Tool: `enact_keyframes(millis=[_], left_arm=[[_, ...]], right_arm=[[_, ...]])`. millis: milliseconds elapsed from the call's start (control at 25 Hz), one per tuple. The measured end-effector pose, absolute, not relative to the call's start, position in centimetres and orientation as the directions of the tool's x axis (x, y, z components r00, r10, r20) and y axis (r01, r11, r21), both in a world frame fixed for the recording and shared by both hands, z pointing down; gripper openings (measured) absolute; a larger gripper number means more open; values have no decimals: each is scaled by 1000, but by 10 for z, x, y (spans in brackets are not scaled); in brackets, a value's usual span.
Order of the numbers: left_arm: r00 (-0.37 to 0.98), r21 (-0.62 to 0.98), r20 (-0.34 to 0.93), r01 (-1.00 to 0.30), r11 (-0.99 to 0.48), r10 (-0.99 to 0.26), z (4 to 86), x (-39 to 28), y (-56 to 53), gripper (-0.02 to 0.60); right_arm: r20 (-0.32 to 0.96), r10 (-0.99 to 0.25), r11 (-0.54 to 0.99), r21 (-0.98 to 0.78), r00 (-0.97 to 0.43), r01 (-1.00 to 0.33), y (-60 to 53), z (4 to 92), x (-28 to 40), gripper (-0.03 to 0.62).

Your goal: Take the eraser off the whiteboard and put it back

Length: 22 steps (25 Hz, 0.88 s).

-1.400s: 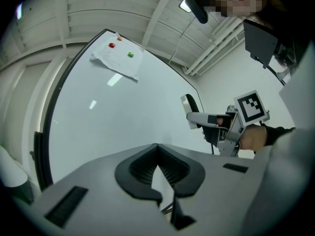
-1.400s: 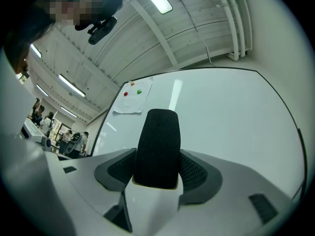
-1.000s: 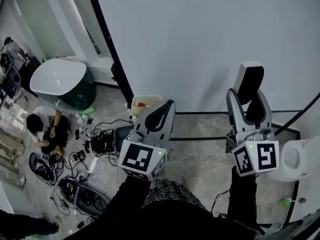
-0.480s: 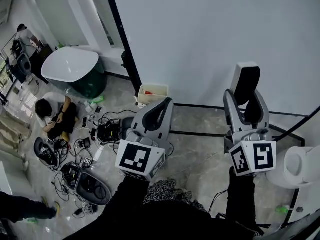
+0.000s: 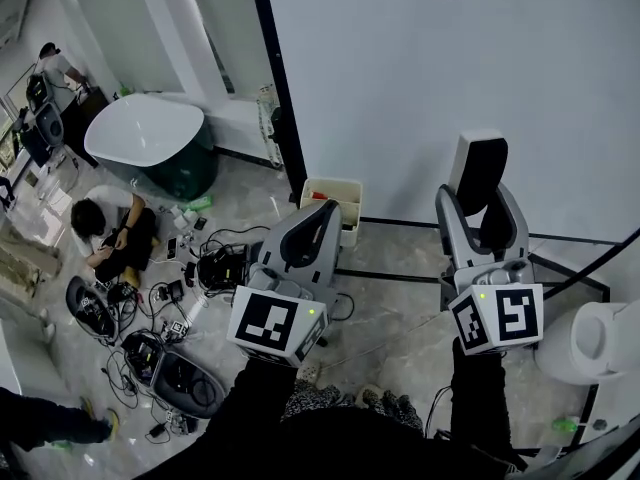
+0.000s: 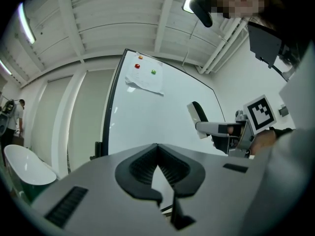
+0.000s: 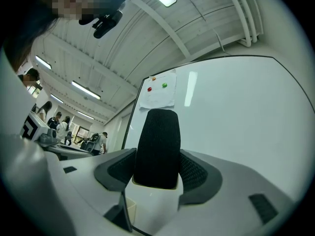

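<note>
In front of the whiteboard (image 5: 450,78), the eraser (image 5: 480,168) is seen clamped upright in the right gripper (image 5: 482,206), whose jaws are pressed against both its sides. The left gripper (image 5: 328,216) is held alongside with its jaws closed on nothing. The first half of the task is judged done: the eraser is off the board and held just before it. The return to the board is left to be made, and whether eraser and board touch cannot be told. The floor (image 5: 400,308) is shown by the head view alone, with a tangle of cables (image 5: 190,288), a person (image 5: 105,233) seated among them and a white tub (image 5: 145,138). A sheet of paper (image 7: 158,90) high on the board is shown whole, with its coloured magnets (image 7: 164,85), only in the two gripper views. The eraser's black felt face is seen close only in the right gripper view, and the right gripper is shown from the side only in the left gripper view.
</note>
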<state>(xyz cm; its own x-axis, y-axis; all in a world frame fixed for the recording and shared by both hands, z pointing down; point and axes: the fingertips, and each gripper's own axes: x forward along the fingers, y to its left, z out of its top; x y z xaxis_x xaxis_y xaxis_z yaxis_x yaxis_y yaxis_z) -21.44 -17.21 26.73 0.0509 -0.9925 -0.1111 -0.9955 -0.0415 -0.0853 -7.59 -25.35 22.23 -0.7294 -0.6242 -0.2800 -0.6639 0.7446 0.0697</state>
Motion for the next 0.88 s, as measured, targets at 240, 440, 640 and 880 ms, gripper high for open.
enact_keyframes(millis=[240,440,640,880], left_arm=[[89,-78,-94,-994,-82,-992,274,-263,-172,6],[137,-92,-76,-987,-130,-988,278,-292,-171,6],[182,-101,-60,-979,-176,-981,284,-316,-168,6],[230,-93,-35,-970,-226,-972,295,-334,-165,6]], right_arm=[[-263,-649,729,51,-714,-682,-252,237,-137,273],[-235,-682,710,12,-693,-704,-255,257,-180,273],[-233,-702,695,-19,-673,-719,-258,273,-214,273],[-194,-734,666,-20,-651,-746,-269,300,-243,273]])
